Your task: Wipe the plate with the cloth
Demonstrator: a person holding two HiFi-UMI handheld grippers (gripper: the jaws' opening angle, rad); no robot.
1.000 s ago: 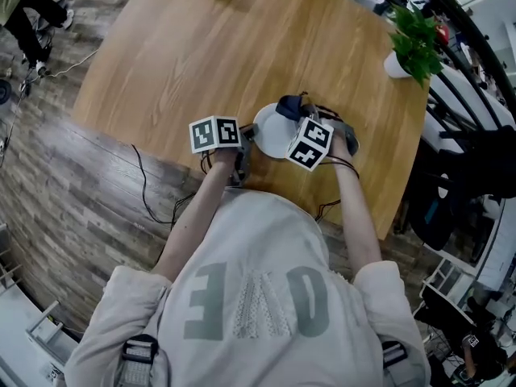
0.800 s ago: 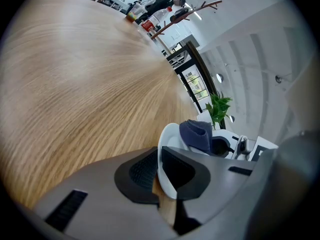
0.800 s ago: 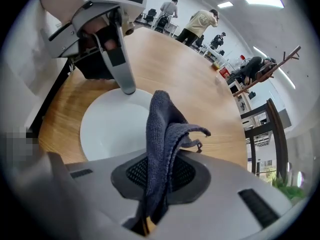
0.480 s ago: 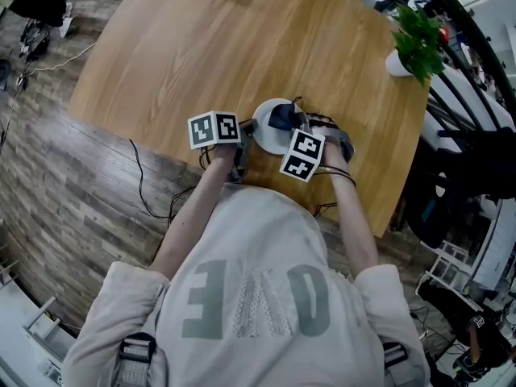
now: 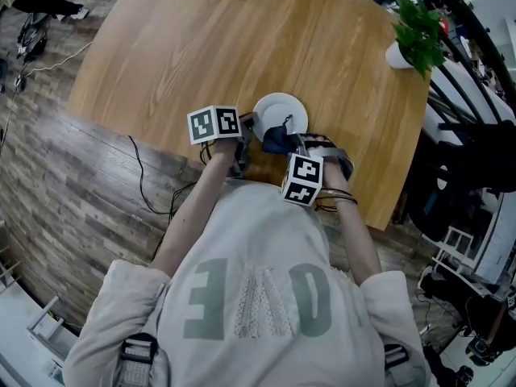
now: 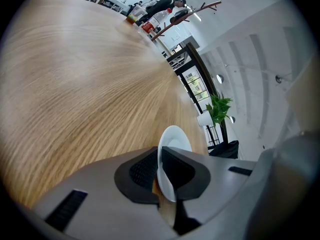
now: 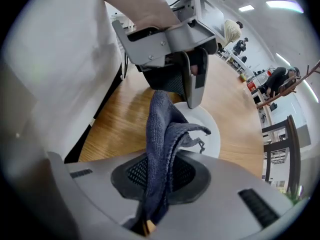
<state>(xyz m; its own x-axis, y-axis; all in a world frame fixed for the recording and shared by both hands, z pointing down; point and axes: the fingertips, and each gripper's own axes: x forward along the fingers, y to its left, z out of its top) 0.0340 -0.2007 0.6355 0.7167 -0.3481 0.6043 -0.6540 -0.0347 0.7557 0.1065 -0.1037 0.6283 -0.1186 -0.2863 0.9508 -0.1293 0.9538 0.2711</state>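
Observation:
A small white plate [image 5: 282, 111] rests on the wooden table [image 5: 193, 47] near its front edge. My left gripper [image 5: 246, 129] is shut on the plate's left rim; in the left gripper view the plate [image 6: 176, 136] stands edge-on between the left gripper's [image 6: 161, 171] dark pads. My right gripper [image 5: 282, 145] is shut on a dark blue cloth [image 5: 276, 138], which hangs over the plate's near edge. In the right gripper view the cloth [image 7: 162, 129] rises out of the right gripper [image 7: 160, 176], with the plate [image 7: 209, 134] behind it and the left gripper [image 7: 190, 86] clamped on the plate's far side.
A potted plant [image 5: 415, 35] in a white pot stands at the table's far right corner. Bottles and cups [image 6: 142, 24] sit at the far end. A black cable [image 5: 145, 185] runs over the wood floor on the left. The table's front edge is just under my hands.
The right gripper has carried the cloth from the plate's far side across it to the near edge, toward the person. The left gripper has kept its hold on the rim.

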